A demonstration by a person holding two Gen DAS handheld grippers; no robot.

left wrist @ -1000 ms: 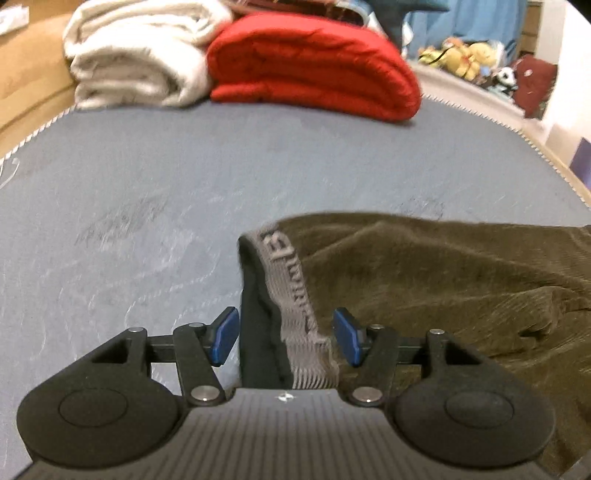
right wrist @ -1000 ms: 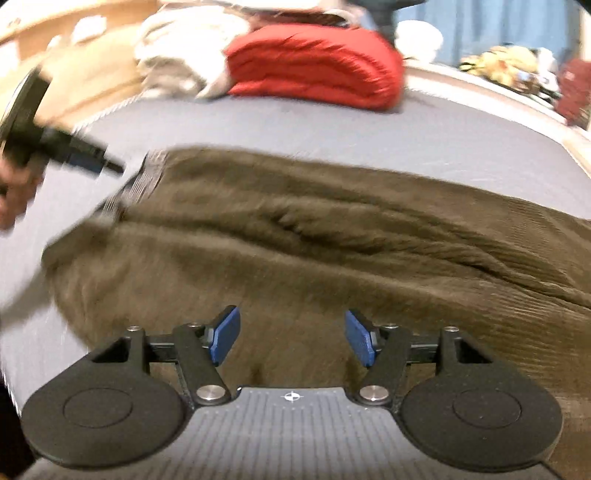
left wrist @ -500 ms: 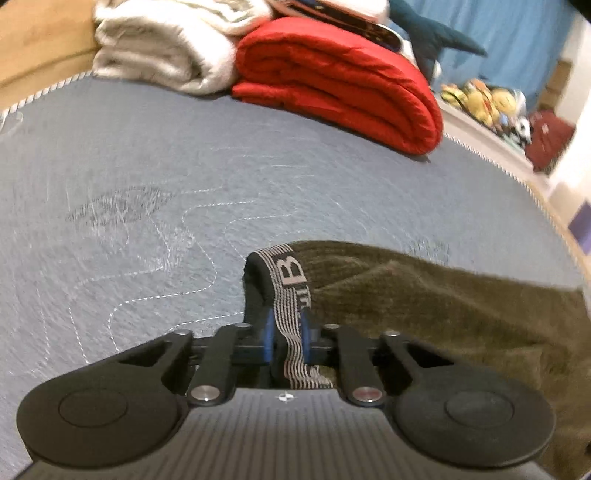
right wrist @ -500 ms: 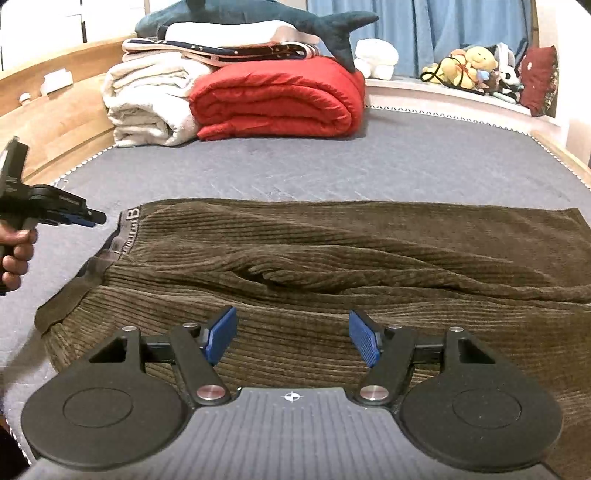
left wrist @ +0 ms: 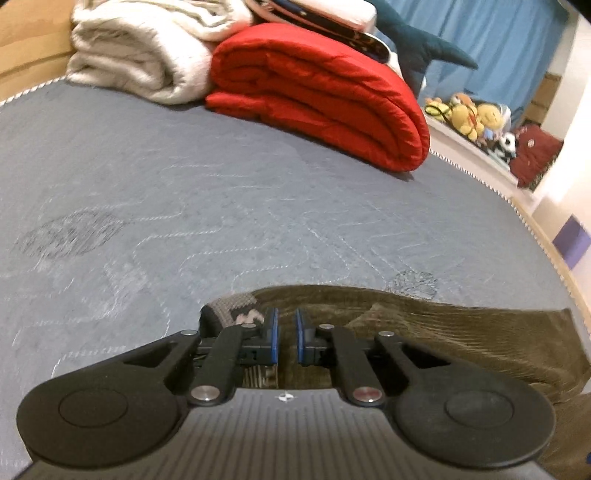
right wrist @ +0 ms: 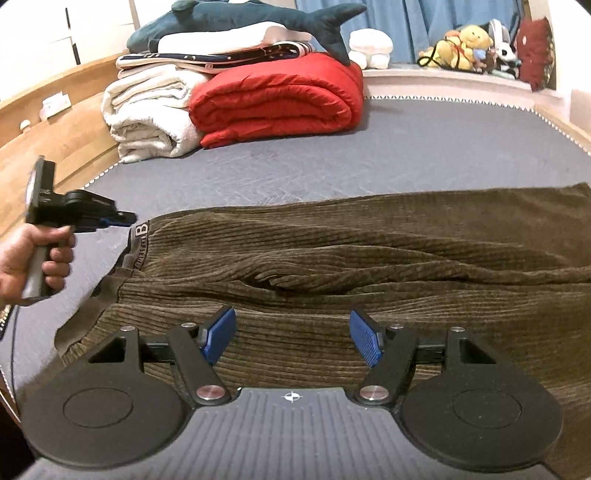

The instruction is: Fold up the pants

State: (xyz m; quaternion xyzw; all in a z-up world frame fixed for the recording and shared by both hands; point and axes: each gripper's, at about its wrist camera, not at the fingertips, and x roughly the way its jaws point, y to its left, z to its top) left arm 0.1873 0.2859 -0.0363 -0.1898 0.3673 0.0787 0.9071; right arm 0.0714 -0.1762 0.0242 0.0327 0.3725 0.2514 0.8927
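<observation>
Brown corduroy pants [right wrist: 332,258] lie spread lengthwise across the grey mattress [right wrist: 424,147], waist to the left. Their grey elastic waistband [right wrist: 142,236] carries a letter B. In the right wrist view a hand [right wrist: 37,254] holds my left gripper [right wrist: 122,220] with its tip at the waistband's far corner. In the left wrist view my left gripper [left wrist: 286,332] is shut on the pants [left wrist: 443,332] right beside the waistband [left wrist: 236,312]. My right gripper [right wrist: 293,338] hovers open over the near edge of the pants, nothing between its blue pads [right wrist: 221,334].
At the far end of the mattress lie a folded red quilt [right wrist: 277,99] and a folded white blanket [right wrist: 147,114], with a shark plush [right wrist: 240,14] on top. Stuffed toys [right wrist: 465,48] line a ledge at the back right. A wooden bed frame [right wrist: 55,136] runs along the left.
My left gripper's jaws closed on the waistband corner, and it has since shifted with the cloth and sunk lower. The right gripper's view went from blurred to steady; its jaws stayed apart.
</observation>
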